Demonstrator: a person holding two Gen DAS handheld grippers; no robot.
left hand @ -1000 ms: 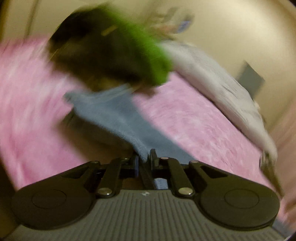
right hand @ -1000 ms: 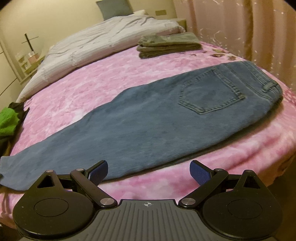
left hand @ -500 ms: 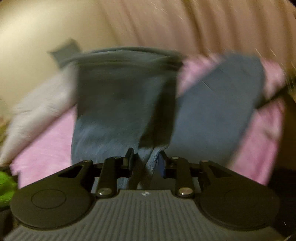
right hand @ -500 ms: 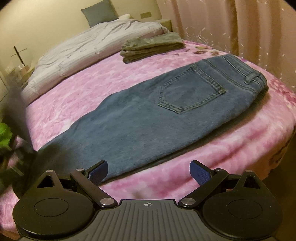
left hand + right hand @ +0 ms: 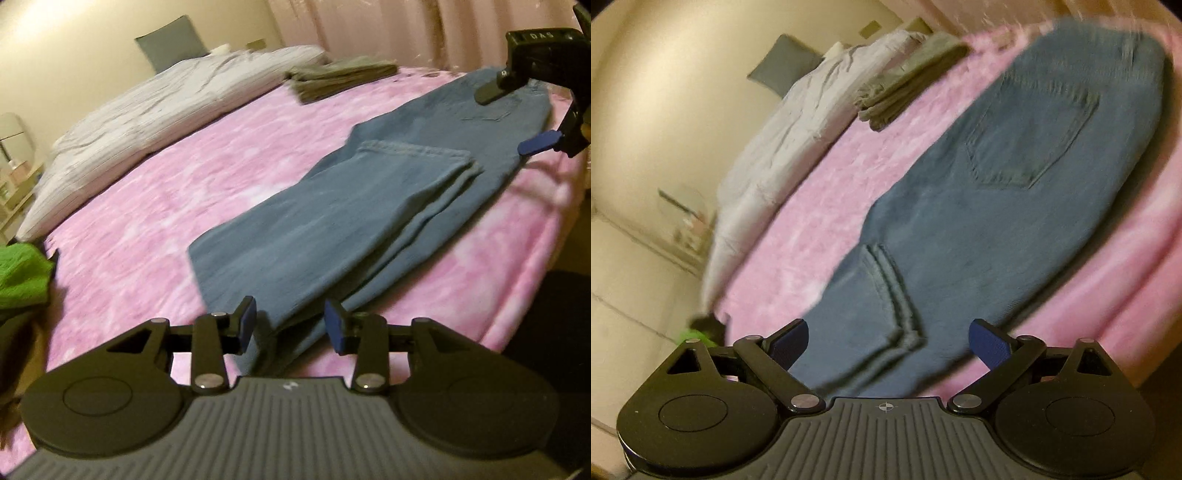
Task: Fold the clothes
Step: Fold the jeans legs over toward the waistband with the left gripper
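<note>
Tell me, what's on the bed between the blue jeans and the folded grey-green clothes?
Nothing but bare pink fuzzy blanket lies between the blue denim jeans and the folded olive-grey clothes; the left wrist view shows it best.

Jeans point(image 5: 369, 206) on pink bed point(image 5: 192, 177)

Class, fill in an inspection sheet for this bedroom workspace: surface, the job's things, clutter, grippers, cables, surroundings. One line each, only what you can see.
Surface: pink blanket covering the bed.
Job's things: blue jeans lying flat, legs folded up so the hems lie below the back pocket; folded olive garment farther back.
Clutter: green cloth at the bed's left edge; grey-white duvet along the far side.
Grippers: left gripper open at the fold, holding nothing; right gripper open above the jeans.
Cables: nothing seen.
Surroundings: grey pillow, cream wall, curtains.
</note>
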